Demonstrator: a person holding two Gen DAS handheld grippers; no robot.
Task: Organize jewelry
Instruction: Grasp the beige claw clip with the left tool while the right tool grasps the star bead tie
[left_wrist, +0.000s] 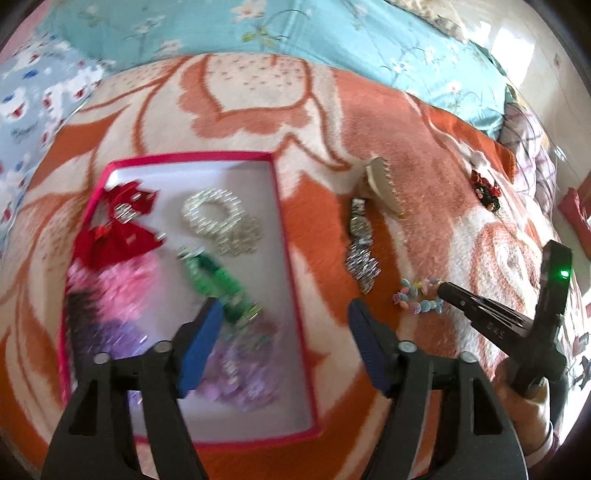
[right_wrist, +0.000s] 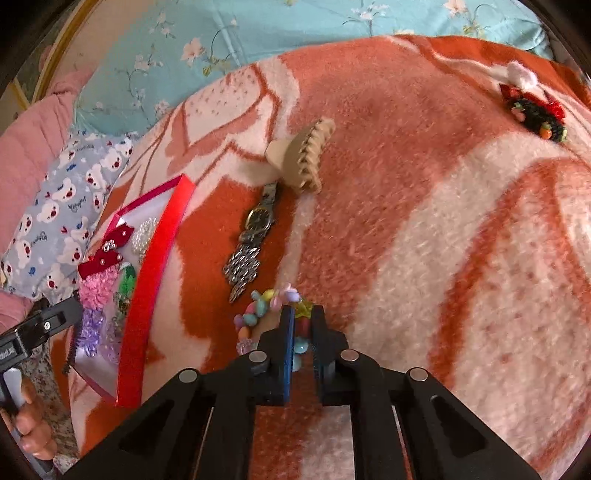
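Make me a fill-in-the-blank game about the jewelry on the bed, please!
1. The red box sits on an orange and ____ blanket.
2. The right gripper is shut on the colorful ____ bracelet.
3. The silver watch lies between the bracelet and the beige hair ____.
4. The left gripper is ____ and holds nothing.

Missing words: white; bead; claw clip; open

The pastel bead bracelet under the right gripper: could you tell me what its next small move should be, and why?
Probably lift it clear of the blanket. The right gripper is shut on the bead bracelet, which lies outside the red box beside the watch.
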